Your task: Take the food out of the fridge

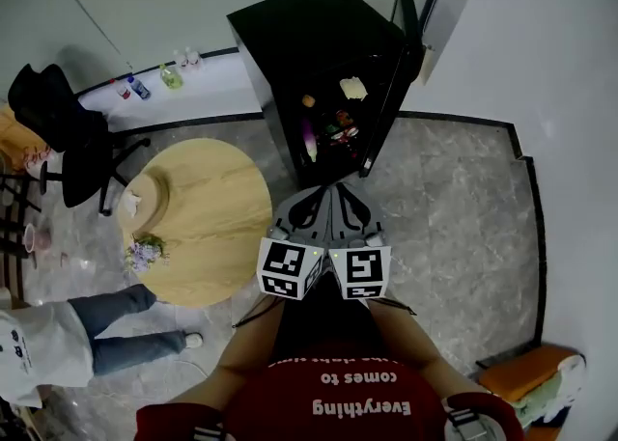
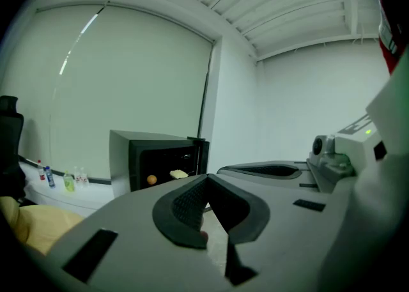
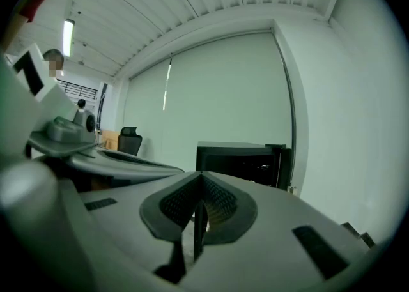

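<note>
Food sits inside the small black box-shaped fridge (image 1: 309, 34), against the far wall. Its door (image 1: 407, 43) stands swung open at the right of the head view, so the shelves face the person. On an upper shelf lie a round orange fruit (image 1: 308, 100) and a pale yellow flat piece (image 1: 353, 88). Lower down are red and darker packets (image 1: 340, 128), too small to name.

The left gripper (image 2: 206, 179) and the right gripper (image 3: 201, 177) are held side by side in front of the person's body. Their tips aim at the open fridge and are well apart from it. Each has its jaws closed tip to tip, with nothing between them. This looks like a carrying pose for the approach, since no food is within reach yet.

A round light-wood table (image 1: 208, 203) stands just beside the fridge on the left. It is probably where the food is meant to go.

The orange fruit is round and has no long axis. The yellow piece lies flat, and its longer side seems to run across the shelf, side to side as seen from the left gripper view. Taking it from the front would call for opened jaws closing over its thin height.
</note>
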Demonstrator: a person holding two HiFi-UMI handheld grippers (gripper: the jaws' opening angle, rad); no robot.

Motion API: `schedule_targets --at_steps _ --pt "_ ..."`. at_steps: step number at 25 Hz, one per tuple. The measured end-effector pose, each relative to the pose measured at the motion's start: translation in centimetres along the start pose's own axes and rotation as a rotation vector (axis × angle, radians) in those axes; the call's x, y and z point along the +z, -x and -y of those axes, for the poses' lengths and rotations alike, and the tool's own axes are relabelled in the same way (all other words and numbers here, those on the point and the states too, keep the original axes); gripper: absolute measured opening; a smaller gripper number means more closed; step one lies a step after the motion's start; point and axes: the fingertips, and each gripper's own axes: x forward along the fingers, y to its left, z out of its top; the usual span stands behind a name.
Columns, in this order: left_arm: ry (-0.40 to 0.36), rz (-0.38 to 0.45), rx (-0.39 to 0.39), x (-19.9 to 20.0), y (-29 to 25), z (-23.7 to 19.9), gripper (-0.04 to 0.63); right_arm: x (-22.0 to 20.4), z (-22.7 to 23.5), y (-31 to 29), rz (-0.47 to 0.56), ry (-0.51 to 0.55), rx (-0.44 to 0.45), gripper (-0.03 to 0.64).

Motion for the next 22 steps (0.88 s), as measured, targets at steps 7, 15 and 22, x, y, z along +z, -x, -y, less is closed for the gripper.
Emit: schedule_targets --at_steps 7,15,22 --pt "0.014 -0.096 0.181 -2.8 0.5 -5.0 0.002 -2.3 -3.5 -4.4 -0.054 -0.023 0.173 0.011" --pt "-0.018 -0.177 0.223 -5.8 0.0 -8.1 0.002 -8.7 -4.2 -11.9 -0.167 -0.036 0.235 0.012" --pt "-0.004 -0.271 0.192 -10.6 -1.5 -9.2 0.002 -18.7 -2.2 -18.7 -0.364 -0.041 0.191 0.146"
